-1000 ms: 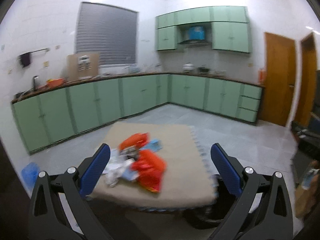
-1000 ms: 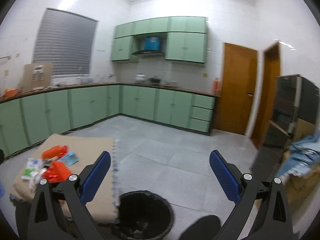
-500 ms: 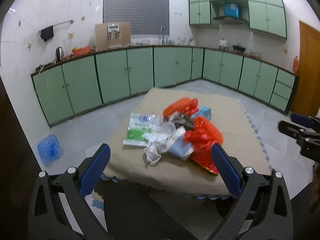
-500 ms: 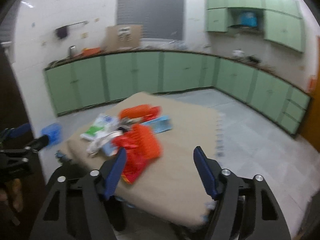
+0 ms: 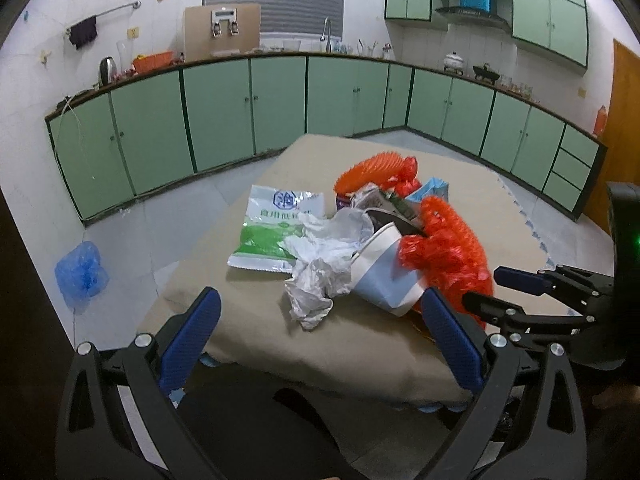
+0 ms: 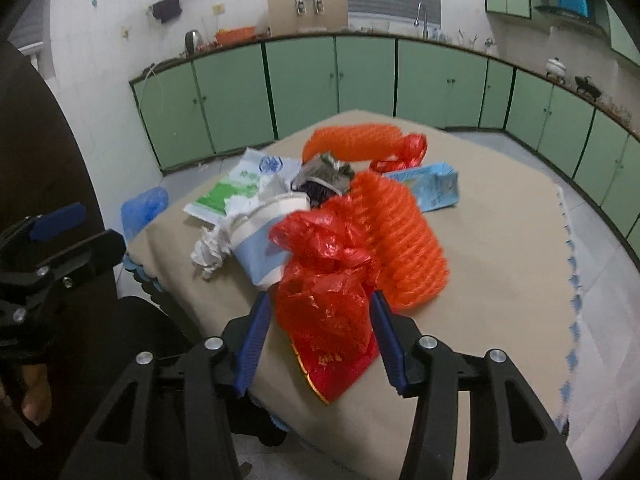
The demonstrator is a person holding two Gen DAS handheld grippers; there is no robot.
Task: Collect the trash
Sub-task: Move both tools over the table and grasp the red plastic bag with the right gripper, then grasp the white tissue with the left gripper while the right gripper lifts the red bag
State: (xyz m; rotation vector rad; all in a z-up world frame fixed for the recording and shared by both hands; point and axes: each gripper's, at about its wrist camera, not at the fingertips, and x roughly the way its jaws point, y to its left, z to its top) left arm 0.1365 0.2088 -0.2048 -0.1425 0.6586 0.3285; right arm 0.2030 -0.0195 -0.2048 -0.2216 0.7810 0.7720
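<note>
A heap of trash lies on a low table covered with a beige cloth (image 5: 360,344) (image 6: 500,260). It holds a red plastic bag (image 6: 324,280) (image 5: 444,256), orange mesh netting (image 6: 396,240), a white and blue paper cup (image 6: 260,240) (image 5: 384,276), crumpled white plastic (image 5: 320,276), a green and white packet (image 5: 272,232) and a light blue packet (image 6: 432,188). My right gripper (image 6: 320,340) is open with its blue fingers on either side of the red bag. My left gripper (image 5: 320,344) is open and empty at the table's near edge, short of the white plastic.
Green kitchen cabinets (image 5: 240,108) line the far walls, with a counter of kitchenware above. A blue plastic bag (image 5: 80,272) lies on the tiled floor left of the table. A brown door (image 5: 624,120) is at far right.
Both grippers have swung toward the table and come closer to the trash heap. The right gripper has narrowed and now straddles the red bag. The black bin has left the right view.
</note>
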